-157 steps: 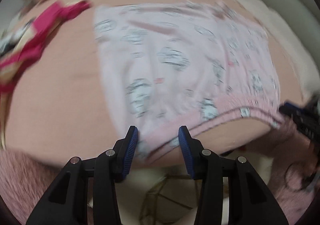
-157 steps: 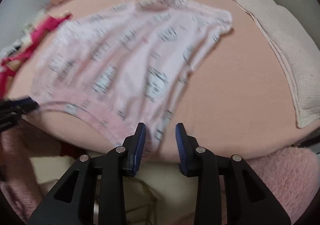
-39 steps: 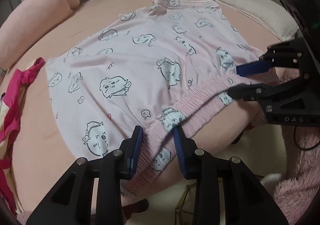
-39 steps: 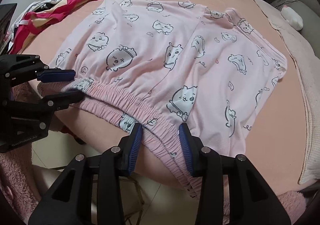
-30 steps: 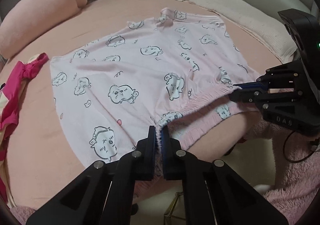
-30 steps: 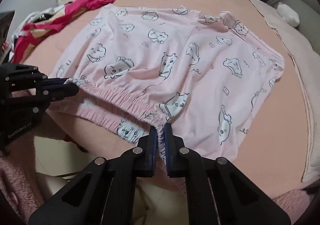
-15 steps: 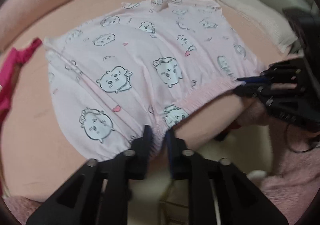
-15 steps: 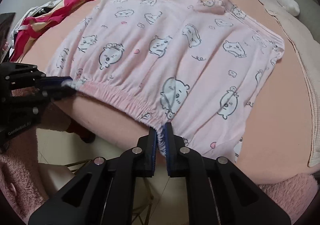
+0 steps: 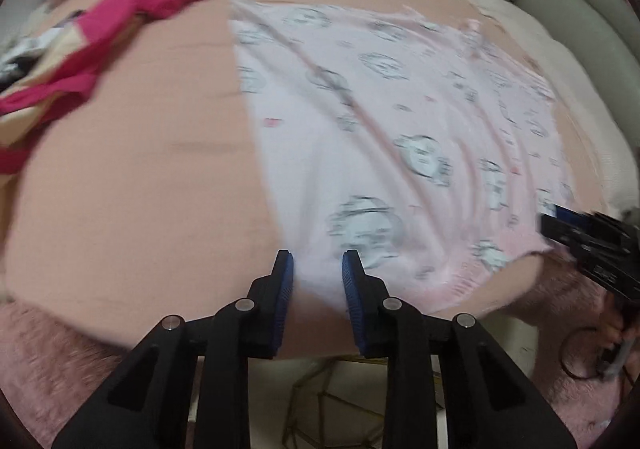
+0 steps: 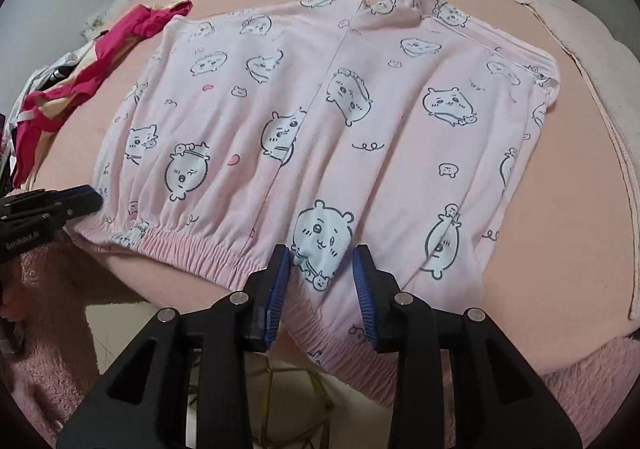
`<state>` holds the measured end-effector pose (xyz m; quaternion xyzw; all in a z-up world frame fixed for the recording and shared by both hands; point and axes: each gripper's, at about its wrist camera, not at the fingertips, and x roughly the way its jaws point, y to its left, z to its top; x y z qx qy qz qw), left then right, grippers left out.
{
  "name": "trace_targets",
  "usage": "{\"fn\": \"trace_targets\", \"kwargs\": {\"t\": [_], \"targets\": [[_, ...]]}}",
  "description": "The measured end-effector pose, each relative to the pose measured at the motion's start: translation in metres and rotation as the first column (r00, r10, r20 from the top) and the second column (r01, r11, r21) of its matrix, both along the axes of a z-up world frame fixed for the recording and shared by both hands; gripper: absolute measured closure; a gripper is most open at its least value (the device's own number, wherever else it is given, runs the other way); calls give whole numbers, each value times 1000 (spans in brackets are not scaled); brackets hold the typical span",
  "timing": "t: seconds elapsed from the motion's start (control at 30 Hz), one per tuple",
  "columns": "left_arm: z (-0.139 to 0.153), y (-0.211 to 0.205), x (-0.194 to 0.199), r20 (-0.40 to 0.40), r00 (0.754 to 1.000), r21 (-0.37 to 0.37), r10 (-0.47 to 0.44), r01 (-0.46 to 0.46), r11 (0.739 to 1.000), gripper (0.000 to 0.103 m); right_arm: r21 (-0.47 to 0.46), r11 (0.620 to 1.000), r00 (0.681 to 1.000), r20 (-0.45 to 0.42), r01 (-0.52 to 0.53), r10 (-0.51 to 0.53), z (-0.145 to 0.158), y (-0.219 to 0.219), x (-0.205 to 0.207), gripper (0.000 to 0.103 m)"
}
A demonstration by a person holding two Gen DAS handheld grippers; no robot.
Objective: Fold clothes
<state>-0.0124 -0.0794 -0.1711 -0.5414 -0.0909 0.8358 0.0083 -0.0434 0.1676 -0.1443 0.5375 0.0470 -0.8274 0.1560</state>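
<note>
Pink printed shorts point(image 10: 320, 121) lie spread flat across the centre of a peach bed point(image 10: 560, 233), waistband point(image 10: 188, 245) at the near edge. The right gripper point(image 10: 320, 273) sits low in its frame over the waistband, jaws just opened partway, cloth beneath them but not pinched. The left gripper point(image 9: 317, 277), also part open and gripping nothing, hangs at the shorts' left corner. Spreading looks finished; the next move calls for fresh grips to fold. Red clothes point(image 10: 80, 77) wait at upper left
</note>
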Motion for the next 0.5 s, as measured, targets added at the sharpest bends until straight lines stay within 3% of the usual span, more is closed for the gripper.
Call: {"fn": "trace_targets", "kwargs": {"t": [0.1, 0.17, 0.27, 0.37, 0.5], "targets": [[5, -11, -4, -32, 999, 99, 27, -24, 995, 69, -11, 1000, 1000, -21, -2, 2, 6, -3, 1, 70], [3, -6, -12, -36, 999, 68, 16, -13, 998, 56, -10, 1000, 999, -40, -21, 21, 10, -10, -1, 70], [-1, 7, -23, -40, 999, 50, -27, 29, 998, 56, 10, 997, 995, -73, -71, 72, 14, -31, -5, 70], [7, 27, -35, -79, 989, -39, -121, 118, 992, 56, 26, 994, 991, -85, -105, 107, 14, -48, -9, 66], [-10, 39, -49, 36, 983, -132, -182, 185, 974, 60, 51, 995, 994, -65, -87, 90, 13, -58, -14, 66]]}}
